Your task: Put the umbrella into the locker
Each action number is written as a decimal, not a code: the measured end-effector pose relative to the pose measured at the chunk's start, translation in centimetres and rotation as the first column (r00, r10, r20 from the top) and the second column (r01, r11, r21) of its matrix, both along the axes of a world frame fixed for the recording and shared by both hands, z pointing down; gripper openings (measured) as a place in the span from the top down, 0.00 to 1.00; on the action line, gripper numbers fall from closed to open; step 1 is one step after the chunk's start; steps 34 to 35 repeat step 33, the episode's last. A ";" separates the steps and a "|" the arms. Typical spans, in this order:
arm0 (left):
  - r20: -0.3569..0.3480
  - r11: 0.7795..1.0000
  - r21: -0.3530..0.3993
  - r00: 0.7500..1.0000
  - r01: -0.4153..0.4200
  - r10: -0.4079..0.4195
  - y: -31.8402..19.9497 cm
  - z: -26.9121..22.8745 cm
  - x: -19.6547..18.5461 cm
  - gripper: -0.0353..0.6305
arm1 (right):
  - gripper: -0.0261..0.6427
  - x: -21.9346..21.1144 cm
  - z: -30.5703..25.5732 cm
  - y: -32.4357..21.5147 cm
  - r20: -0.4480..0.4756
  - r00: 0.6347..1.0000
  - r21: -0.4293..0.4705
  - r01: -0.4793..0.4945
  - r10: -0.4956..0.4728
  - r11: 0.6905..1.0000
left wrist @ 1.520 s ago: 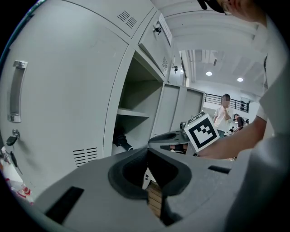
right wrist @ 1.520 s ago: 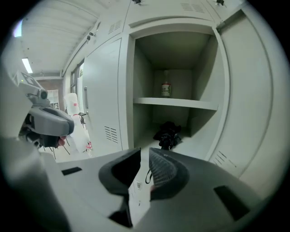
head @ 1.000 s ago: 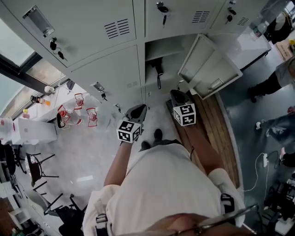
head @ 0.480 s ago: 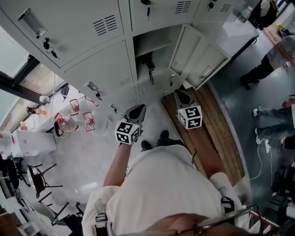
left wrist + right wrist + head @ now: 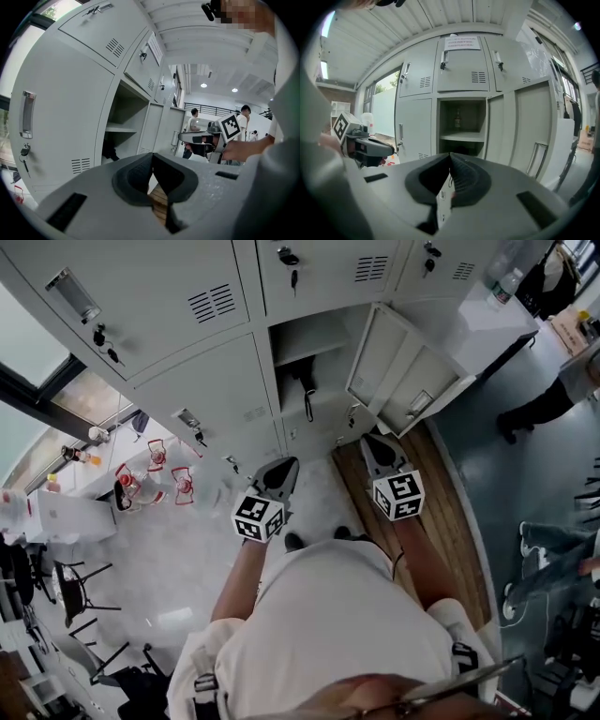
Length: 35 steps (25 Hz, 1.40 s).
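Left claw (image 5: 285, 467) and right claw (image 5: 372, 441) have shifted — both pinched together, empty; umbrella (image 5: 305, 382) inside locker (image 5: 314, 334).

The right gripper (image 5: 380, 451) is drawing back from the open locker (image 5: 311, 337), drifting right and lower in the head view. The left gripper (image 5: 279, 474) is easing back as well, though less. The locker is sliding toward the top of that view. At the right, a bystander in dark trousers (image 5: 539, 407) is shifting about, and a pair of legs in jeans (image 5: 539, 563) is moving down along the edge.
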<state>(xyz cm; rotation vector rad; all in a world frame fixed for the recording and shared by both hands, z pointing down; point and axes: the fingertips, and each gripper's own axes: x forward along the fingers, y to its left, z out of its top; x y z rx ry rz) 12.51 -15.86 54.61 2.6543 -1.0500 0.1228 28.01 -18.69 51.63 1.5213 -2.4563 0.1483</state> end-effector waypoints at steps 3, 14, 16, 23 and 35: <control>-0.005 0.999 0.027 1.000 0.031 -0.031 -0.2 -1.2 0.4 0.94 | 0.95 0.6 -0.5 -0.2 0.027 0.999 0.002 0.028 -0.028 1.000; -0.006 0.992 0.061 0.994 0.108 -0.108 -1.3 -3.0 1.1 0.94 | 0.95 0.8 -1.1 -1.7 0.053 0.992 0.018 0.110 -0.110 0.994; -0.008 0.992 0.059 0.993 0.114 -0.114 -1.4 -3.0 1.3 0.94 | 0.95 1.0 -1.1 -1.8 0.055 0.992 0.016 0.112 -0.113 0.994; -0.007 0.991 0.061 0.992 0.123 -0.123 -1.7 -3.1 1.9 0.94 | 0.95 1.3 -1.1 -2.0 0.063 0.990 0.017 0.124 -0.124 0.992; -0.005 0.989 0.060 0.991 0.136 -0.136 -1.8 -3.0 2.3 0.94 | 0.95 2.0 -0.8 -2.1 0.072 0.990 0.008 0.119 -0.119 0.993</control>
